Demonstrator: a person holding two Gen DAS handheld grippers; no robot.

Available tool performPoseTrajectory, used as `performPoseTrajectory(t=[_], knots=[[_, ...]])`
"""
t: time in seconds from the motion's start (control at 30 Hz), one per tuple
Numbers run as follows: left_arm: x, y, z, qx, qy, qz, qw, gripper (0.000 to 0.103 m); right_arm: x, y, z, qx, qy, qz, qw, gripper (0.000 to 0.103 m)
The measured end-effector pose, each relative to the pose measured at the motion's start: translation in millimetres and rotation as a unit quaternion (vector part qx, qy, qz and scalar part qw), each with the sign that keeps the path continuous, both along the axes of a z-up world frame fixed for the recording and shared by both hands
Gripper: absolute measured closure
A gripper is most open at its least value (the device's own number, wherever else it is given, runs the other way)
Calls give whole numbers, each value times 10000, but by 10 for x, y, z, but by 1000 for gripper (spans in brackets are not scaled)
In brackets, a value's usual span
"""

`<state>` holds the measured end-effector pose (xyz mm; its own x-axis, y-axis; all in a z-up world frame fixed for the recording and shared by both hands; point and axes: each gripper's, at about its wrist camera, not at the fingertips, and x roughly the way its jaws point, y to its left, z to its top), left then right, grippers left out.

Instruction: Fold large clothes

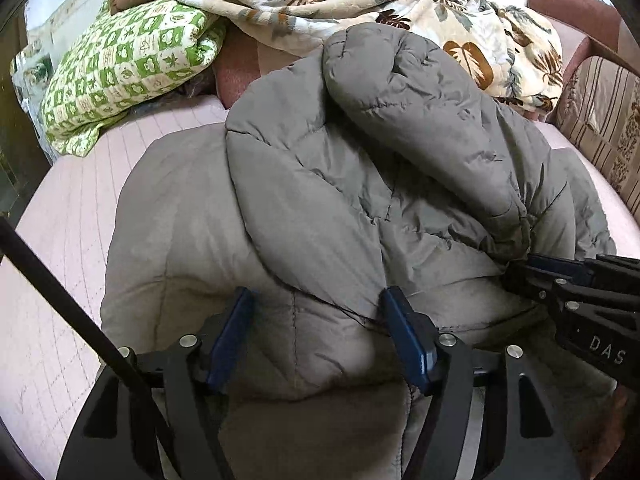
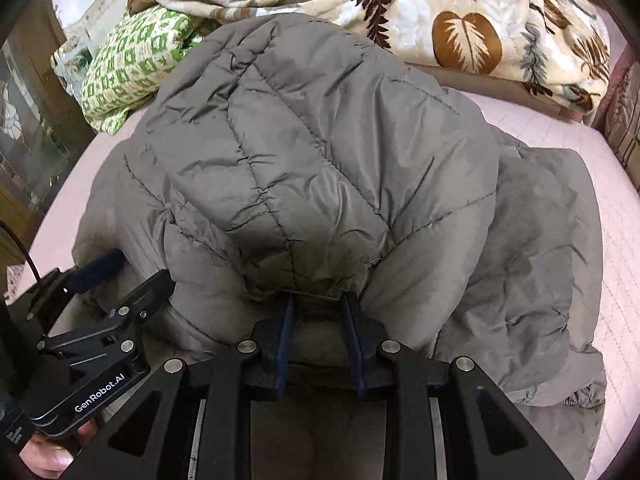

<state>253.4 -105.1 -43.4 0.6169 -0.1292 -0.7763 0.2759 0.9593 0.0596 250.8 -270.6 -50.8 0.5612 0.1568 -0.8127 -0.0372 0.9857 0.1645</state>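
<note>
While the right gripper (image 2: 318, 306) fingers pinch the grey jacket (image 2: 320, 152) sleeve's cuff, draw it flat across the body; left gripper (image 1: 316, 308) fingers stand wide, empty.

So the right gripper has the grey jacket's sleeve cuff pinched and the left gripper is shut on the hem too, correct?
Not quite. In the left wrist view the left gripper is open, its fingers spread over the grey jacket without pinching it. The right gripper does hold the sleeve cuff.

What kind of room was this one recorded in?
Most likely a bedroom: a grey padded coat lies on a pink bed sheet, with a leaf-print blanket and green checked pillow behind it.
</note>
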Motion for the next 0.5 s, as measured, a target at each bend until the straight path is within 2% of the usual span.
performPoseTrajectory(t=[0.5], knots=[[18,16,-26,-21,-35,16,10000,32,-21,130,-67,-339,-102,10,9994,75]])
